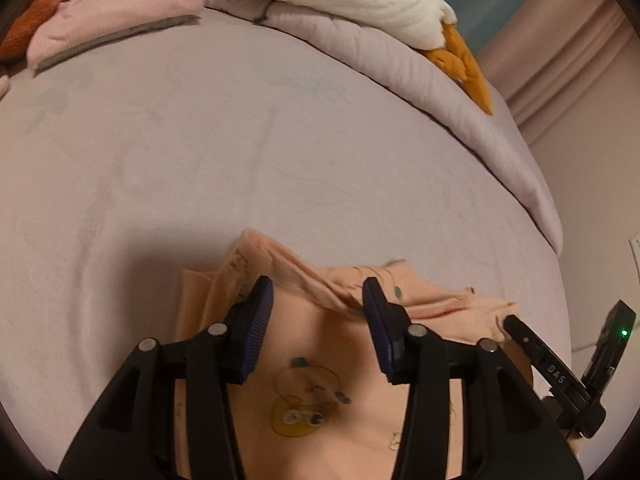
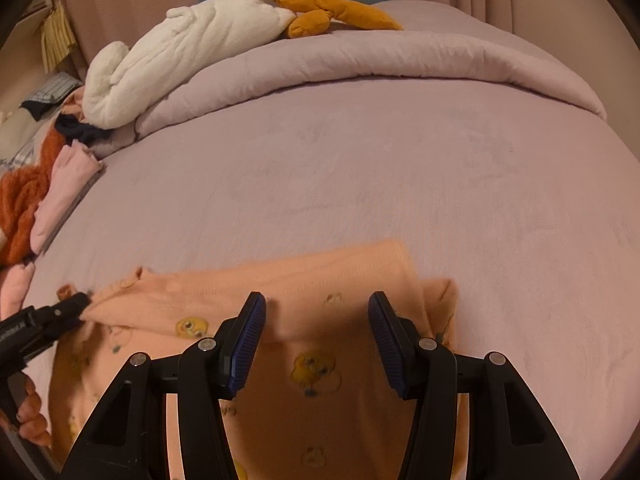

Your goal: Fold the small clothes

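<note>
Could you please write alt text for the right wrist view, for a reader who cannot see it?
The right gripper hangs open over a peach garment on a pale bed. At far left the left gripper touches the garment's edge; a white plush toy lies behind.

Left claw angled down, jaws parted, pinching nothing. Right claw likewise, jaws apart.

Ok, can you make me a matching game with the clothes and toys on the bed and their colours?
Things:
1. small printed garment under the grippers
2. fluffy plush toy's body on the folded duvet
3. plush toy's feet
4. fuzzy knitted garment at the left edge

Colours:
A. white
B. rust red
C. peach
D. mustard orange

Pairs: 1-C, 2-A, 3-D, 4-B
</note>
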The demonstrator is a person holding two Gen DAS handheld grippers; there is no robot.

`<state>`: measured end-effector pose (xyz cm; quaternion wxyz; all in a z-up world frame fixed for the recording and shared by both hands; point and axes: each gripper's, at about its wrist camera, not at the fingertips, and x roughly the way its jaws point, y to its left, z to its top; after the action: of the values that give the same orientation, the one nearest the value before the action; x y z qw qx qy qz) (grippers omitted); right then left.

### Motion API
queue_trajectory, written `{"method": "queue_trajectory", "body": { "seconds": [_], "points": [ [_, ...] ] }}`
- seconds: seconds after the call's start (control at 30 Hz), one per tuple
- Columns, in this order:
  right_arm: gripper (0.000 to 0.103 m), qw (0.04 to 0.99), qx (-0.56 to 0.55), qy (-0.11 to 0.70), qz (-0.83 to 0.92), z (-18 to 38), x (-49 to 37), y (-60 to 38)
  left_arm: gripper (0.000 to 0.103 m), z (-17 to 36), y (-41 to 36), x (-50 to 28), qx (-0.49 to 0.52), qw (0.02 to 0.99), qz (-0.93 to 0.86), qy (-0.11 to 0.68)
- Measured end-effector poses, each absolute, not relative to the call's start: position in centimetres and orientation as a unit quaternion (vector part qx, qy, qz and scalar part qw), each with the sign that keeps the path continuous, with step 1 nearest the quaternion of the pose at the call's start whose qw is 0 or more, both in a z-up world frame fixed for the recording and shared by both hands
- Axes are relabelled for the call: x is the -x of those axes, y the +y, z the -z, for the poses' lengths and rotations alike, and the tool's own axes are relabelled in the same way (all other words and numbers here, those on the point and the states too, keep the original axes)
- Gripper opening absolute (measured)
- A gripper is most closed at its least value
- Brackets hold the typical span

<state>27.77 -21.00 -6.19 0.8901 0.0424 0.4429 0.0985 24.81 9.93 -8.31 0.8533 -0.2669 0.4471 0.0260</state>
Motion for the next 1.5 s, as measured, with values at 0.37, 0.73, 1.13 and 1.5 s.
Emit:
{"method": "queue_trajectory", "body": {
  "seconds": [0.37, 0.73, 1.13, 1.5],
  "points": [
    [0.054, 0.887, -0.077, 0.443, -0.105, 4.7, -27.6, -24.4, 0.075, 5.0, 11.8, -22.2, 0.243, 0.863, -0.039, 0.441],
    [0.033, 0.861, -0.041, 0.493, -0.117, 7.0, -30.4, -22.9, 0.075, 7.3, 12.1, -19.0, 0.213, 0.840, -0.052, 0.496],
    [0.007, 0.884, -0.044, 0.458, -0.079, 5.8, -29.7, -24.0, 0.075, 9.1, 11.0, -17.3, 0.212, 0.827, -0.043, 0.519],
    [0.055, 0.891, -0.050, 0.448, -0.056, 4.2, -24.6, -25.5, 0.077, 9.1, 10.2, -15.4, 0.241, 0.817, -0.022, 0.523]
  ]
}}
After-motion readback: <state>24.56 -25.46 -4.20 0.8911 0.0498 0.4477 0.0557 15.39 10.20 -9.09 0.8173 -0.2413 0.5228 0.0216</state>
